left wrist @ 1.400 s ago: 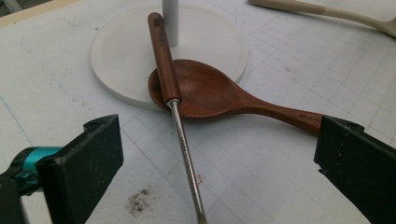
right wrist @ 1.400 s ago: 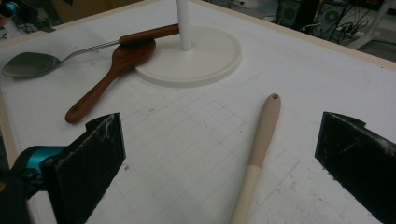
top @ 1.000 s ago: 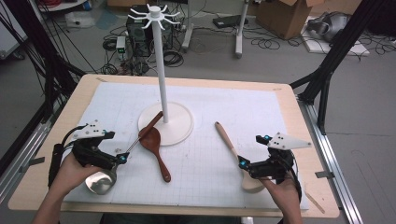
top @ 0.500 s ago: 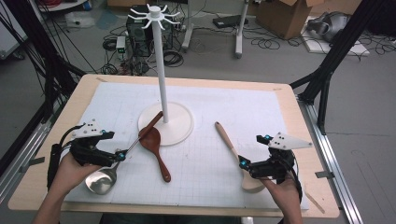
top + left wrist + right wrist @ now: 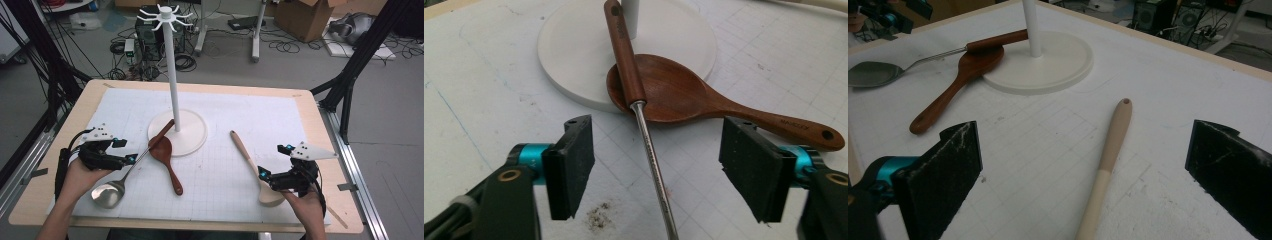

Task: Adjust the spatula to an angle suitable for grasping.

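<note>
Left gripper view: the left gripper, jaws wide, straddles the steel ladle's shaft near the table's left edge, its long axis running straight ahead toward the stand's base.

Cardboard box and tangled cables on the floor beyond the table
</note>
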Tool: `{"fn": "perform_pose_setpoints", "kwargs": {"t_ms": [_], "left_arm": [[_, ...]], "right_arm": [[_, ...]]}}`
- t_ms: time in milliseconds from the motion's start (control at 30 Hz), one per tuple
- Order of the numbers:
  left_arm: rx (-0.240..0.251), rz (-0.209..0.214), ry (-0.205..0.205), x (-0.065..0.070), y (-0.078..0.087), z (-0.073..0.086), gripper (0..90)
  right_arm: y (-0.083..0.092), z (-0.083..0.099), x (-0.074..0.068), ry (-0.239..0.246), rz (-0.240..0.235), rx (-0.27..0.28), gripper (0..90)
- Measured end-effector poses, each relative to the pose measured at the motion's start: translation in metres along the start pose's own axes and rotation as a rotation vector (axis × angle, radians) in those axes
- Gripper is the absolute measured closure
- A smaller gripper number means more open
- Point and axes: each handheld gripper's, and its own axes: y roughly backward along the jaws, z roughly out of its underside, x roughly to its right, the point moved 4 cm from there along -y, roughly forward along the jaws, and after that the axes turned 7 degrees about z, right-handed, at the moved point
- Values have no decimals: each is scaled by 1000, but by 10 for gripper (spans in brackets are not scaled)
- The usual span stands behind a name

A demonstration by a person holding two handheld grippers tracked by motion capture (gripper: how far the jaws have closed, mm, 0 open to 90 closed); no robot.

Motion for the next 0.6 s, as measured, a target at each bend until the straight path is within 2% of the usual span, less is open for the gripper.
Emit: {"fn": "perform_pose_setpoints", "kwargs": {"t_ms": [233, 300, 433, 600], "left_arm": [[-37, 3, -3, -4, -8, -4, 401], [-48, 14, 14, -6, -12, -3, 405], [-68, 32, 14, -8, -17, 0, 443], [-94, 33, 15, -10, -22, 3, 490]], "right_arm": [[-3, -1, -2, 7, -10, -4, 4], [-5, -1, -2, 11, -13, -9, 4], [-6, -1, -2, 9, -18, -12, 4], [-5, 0, -1, 9, -12, -5, 4]]}}
